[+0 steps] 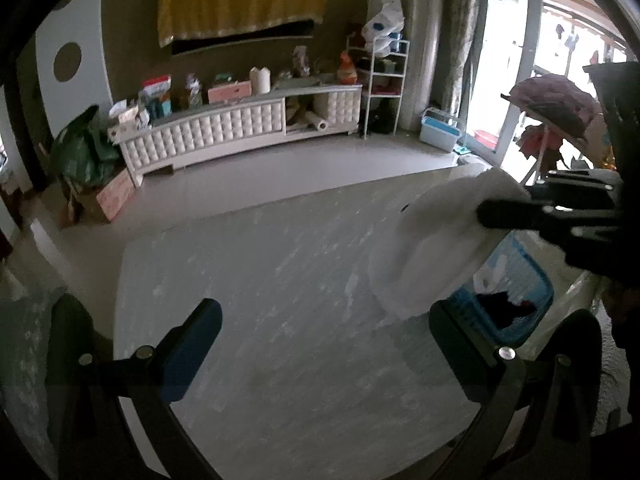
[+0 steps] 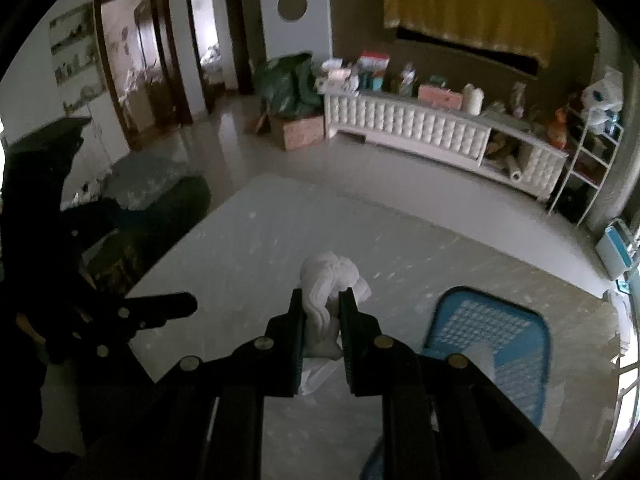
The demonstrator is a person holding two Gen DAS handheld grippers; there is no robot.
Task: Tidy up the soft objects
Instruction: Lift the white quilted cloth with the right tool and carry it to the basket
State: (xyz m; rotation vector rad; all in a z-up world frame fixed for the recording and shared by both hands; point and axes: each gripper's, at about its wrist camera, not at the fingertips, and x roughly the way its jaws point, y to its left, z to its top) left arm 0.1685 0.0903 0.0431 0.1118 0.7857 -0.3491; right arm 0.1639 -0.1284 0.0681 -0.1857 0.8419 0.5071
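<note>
The right gripper [image 2: 320, 320], black with two flat padded fingers [image 2: 294, 344], tilts down over the pale grey scuffed tabletop [image 2: 248, 248], its jaws drawn close and pinching a bunched white soft cloth [image 2: 326, 280] that bulges out past the fingertips and trails down between them, lifted clear of the table. In the left wrist view the same white cloth [image 1: 436, 236] shows as a blurred pale mass at the right, hanging from the dark right gripper [image 1: 504, 216] that reaches in from the right edge, just above the near right corner of the tabletop [image 1: 280, 280]. The left gripper [image 1: 324, 344] also points down at the table, its two fingers [image 1: 192, 344] standing wide apart with only bare tabletop between them; in the right wrist view it shows as a dark shape [image 2: 160, 308] at the left, near the table's left edge. A light blue plastic mesh basket [image 2: 492, 344] sits on the table's right side, just right of the held cloth, with something white lying in it; in the left wrist view the basket [image 1: 516, 284] also holds a dark item and sits beneath the hanging cloth. Far across the floor stands a long white tufted cabinet [image 2: 420, 124] crowded with boxes and bottles; any print on them is too small and blurred to read.
</note>
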